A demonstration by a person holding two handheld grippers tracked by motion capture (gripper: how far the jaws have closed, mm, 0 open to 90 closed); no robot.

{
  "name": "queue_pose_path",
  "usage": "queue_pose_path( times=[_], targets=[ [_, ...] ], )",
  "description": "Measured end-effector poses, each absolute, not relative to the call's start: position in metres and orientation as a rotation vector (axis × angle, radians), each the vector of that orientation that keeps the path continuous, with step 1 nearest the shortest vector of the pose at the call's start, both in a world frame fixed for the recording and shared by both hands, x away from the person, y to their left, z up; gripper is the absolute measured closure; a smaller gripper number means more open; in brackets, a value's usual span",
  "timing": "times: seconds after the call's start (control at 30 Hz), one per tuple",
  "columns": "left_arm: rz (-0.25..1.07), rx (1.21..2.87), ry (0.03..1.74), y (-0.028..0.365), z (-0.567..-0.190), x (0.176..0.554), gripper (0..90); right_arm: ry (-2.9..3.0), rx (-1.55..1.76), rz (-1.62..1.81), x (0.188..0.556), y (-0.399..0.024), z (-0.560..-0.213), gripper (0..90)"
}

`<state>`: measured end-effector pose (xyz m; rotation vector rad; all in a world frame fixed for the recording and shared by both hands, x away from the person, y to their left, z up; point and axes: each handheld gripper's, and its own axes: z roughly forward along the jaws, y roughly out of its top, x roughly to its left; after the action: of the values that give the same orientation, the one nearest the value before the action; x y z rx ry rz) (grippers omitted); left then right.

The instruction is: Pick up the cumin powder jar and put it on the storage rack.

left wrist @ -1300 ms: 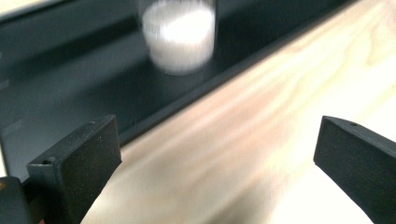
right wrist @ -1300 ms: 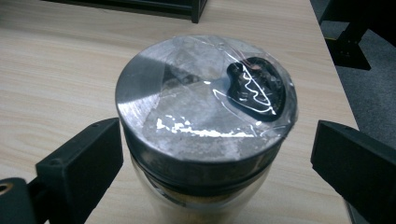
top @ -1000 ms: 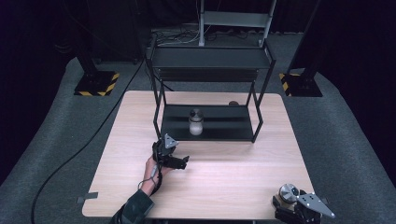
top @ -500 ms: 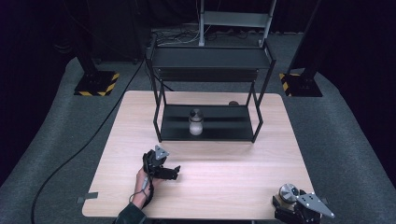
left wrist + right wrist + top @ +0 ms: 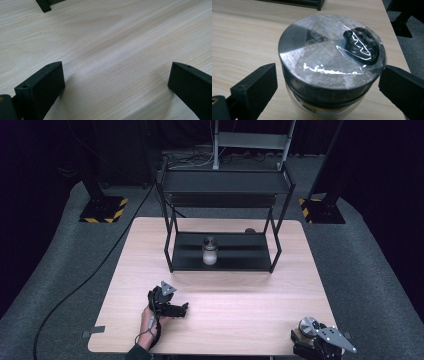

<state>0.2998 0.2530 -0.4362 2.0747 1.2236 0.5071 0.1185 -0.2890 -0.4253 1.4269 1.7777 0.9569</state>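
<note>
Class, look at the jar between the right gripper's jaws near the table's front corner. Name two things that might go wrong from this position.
1. The jar stands between the right gripper with its jaws spread wide at the lid's sides; if they close unevenly, the smooth metal lid may slip or the jar may tip.
2. The jar stands close to the table's front right corner; a nudge might push it off the edge.

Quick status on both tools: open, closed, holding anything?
Left tool: open, nothing between its jaws, just above the bare table.
Right tool: jaws around the jar, left jaw apart from it; grip cannot be told.
</note>
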Motion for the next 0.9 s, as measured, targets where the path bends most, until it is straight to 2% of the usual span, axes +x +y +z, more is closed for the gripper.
queue_pose_path(
  times=[0.8, 0.9],
  targets=[
    [0.524, 2.054, 1.235, 0.252, -0.439, 0.298, 0.1, 1.766, 1.434, 0.996, 0.131, -0.287, -0.441, 0.8],
    [0.524, 2.054, 1.236, 0.252, -0.439, 0.298, 0.1, 1.759, 1.425, 1.004, 0.129, -0.287, -0.444, 6.4]
  ],
)
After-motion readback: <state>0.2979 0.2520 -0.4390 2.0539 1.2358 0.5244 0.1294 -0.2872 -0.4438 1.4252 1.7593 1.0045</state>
